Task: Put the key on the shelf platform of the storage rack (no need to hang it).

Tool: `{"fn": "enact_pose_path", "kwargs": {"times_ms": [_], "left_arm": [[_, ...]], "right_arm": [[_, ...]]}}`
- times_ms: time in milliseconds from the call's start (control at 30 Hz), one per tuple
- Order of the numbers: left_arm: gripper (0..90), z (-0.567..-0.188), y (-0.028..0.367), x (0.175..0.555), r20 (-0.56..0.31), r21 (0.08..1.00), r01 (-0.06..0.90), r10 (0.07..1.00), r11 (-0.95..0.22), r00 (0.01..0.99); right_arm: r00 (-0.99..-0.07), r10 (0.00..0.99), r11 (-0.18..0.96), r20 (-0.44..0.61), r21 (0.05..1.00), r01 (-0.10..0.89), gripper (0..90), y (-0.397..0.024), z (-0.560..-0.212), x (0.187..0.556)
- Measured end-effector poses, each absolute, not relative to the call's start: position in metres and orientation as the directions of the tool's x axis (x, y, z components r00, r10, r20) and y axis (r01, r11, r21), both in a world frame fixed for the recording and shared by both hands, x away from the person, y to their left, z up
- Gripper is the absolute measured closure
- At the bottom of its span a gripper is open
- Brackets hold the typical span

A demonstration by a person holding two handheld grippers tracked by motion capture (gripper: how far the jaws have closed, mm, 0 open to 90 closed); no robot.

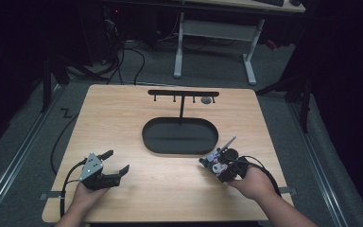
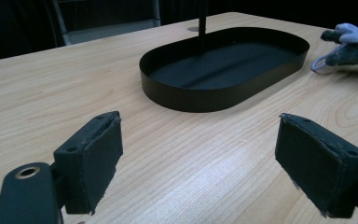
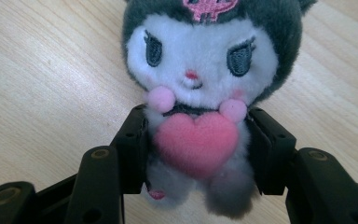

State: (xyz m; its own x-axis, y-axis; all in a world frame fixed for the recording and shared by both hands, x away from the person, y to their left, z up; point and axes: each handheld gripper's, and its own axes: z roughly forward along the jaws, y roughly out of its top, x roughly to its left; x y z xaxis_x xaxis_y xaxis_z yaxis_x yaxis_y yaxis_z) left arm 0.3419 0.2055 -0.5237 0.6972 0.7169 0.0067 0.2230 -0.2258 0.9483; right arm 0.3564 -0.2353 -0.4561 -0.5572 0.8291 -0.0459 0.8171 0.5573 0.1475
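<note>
Right gripper [image 3: 196, 140] clamps the plush toy [image 3: 198, 93] at its body — left gripper [image 2: 198, 158] rests apart, jaws wide, nothing between, near the black tray [image 2: 223, 88]

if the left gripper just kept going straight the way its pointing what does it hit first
Probably the black oval tray. The left gripper has open, empty jaws, and bare wooden table lies between it and the tray's near wall. The plush toy sits off to one side of that line. Depth is hard to judge.

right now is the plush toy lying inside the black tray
No, the plush toy sits on the bare wooden table beside the black oval tray, clamped around its body by the right gripper.
</note>
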Motion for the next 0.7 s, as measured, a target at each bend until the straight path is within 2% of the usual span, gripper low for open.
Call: {"fn": "enact_pose_path", "kwargs": {"times_ms": [500, 700], "left_arm": [[18.7, -0.522, 0.207, 0.343, -0.029, 0.947, 0.247, 0.711, -0.205, 0.703], [21.6, -0.521, 0.206, 0.343, -0.004, 0.951, 0.227, 0.722, -0.212, 0.691]], "right_arm": [[-0.583, 0.811, 0.581, -0.045, 0.172, 0.796, 48.2, -0.228, -0.437, 0.366], [-0.575, 0.817, 0.572, -0.047, 0.195, 0.797, 48.2, -0.223, -0.427, 0.373]]}}
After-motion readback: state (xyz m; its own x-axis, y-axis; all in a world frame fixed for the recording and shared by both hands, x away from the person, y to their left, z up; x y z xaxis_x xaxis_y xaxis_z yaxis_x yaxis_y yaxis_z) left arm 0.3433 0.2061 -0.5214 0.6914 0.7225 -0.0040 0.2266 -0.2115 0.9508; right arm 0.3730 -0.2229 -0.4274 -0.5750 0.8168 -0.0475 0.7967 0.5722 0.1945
